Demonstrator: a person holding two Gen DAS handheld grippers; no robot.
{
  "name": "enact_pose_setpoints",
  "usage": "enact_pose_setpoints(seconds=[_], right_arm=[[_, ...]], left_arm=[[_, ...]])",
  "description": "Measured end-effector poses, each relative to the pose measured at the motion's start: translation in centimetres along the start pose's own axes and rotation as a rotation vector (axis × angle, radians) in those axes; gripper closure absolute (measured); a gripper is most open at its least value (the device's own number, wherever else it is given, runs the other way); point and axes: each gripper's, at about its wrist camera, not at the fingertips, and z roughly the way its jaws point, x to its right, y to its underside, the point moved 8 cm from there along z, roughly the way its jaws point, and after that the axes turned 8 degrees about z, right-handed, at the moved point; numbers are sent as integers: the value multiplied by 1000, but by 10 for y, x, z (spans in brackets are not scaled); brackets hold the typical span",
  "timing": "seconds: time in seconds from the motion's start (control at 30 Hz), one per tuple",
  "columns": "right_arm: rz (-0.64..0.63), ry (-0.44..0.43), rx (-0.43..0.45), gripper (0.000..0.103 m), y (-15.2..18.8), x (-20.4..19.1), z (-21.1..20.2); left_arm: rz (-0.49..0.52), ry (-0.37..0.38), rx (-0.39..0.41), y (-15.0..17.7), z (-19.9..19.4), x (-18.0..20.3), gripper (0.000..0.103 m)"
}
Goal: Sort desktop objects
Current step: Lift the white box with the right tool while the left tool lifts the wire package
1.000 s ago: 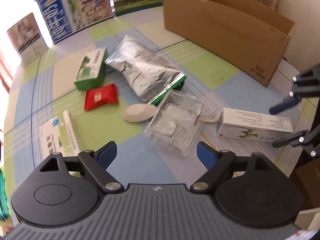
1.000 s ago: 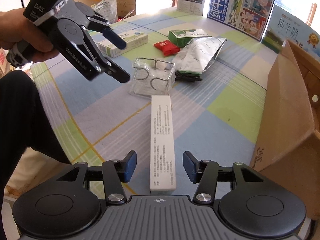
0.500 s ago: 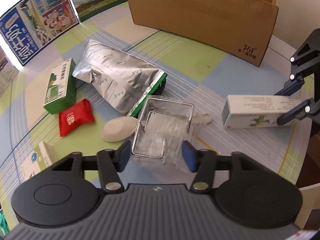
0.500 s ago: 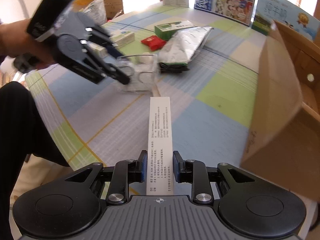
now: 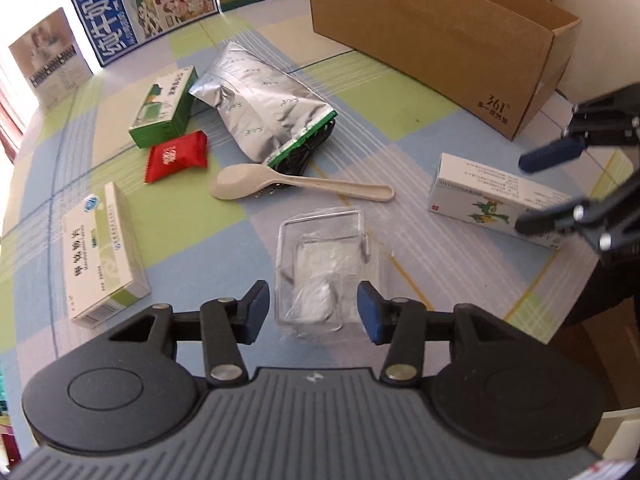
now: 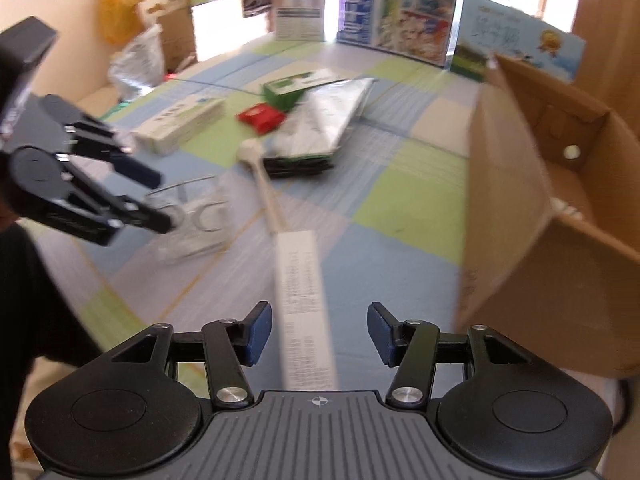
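Observation:
A clear plastic container [image 5: 320,276] with a wire handle lies between the blue pads of my left gripper [image 5: 314,310]. The jaws are opening, and a thin gap shows at the left pad. From the right wrist view, the left gripper [image 6: 160,200] straddles the same container [image 6: 192,216]. A long white medicine box [image 6: 304,300] lies on the table between the fingers of my right gripper [image 6: 318,332], whose jaws are opening with both pads clear of it. From the left wrist view, the right gripper [image 5: 522,194] hovers over that box [image 5: 492,204]. A beige spoon [image 5: 300,182] lies uncovered just beyond the container.
An open cardboard box [image 5: 432,28] stands at the far right. A silver foil bag [image 5: 260,96], a green box [image 5: 164,108], a red packet [image 5: 178,156] and a white-green box [image 5: 100,248] lie on the checked tablecloth. Milk cartons line the far edge.
The left gripper shut on the clear container, pulled it nearer and off the spoon, then parted slightly. The right gripper shut on the white box, then opened again.

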Motion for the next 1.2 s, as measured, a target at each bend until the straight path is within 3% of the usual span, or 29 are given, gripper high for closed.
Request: enact_pose_setpoints(seconds=[0.2, 0.43, 0.6, 0.73, 0.9, 1.1, 1.17, 1.2], right_arm=[[10, -52, -52, 52, 5, 1, 8], [19, -72, -81, 52, 9, -4, 19], [28, -76, -83, 52, 9, -3, 22], [32, -77, -82, 52, 8, -3, 22], [33, -76, -89, 52, 9, -4, 23], [39, -75, -102, 53, 13, -5, 26], [41, -71, -106, 59, 14, -6, 27], [43, -68, -109, 70, 15, -5, 27]], left_arm=[[3, 30, 21, -5, 3, 3, 50], [-16, 35, 22, -14, 17, 5, 47], [-32, 32, 26, -19, 26, 5, 37], [-75, 32, 14, -18, 33, 2, 37], [-104, 46, 19, -15, 31, 2, 53], [-104, 34, 19, -13, 22, 3, 56], [-117, 37, 22, -11, 21, 2, 56], [-123, 37, 22, -11, 21, 2, 56]])
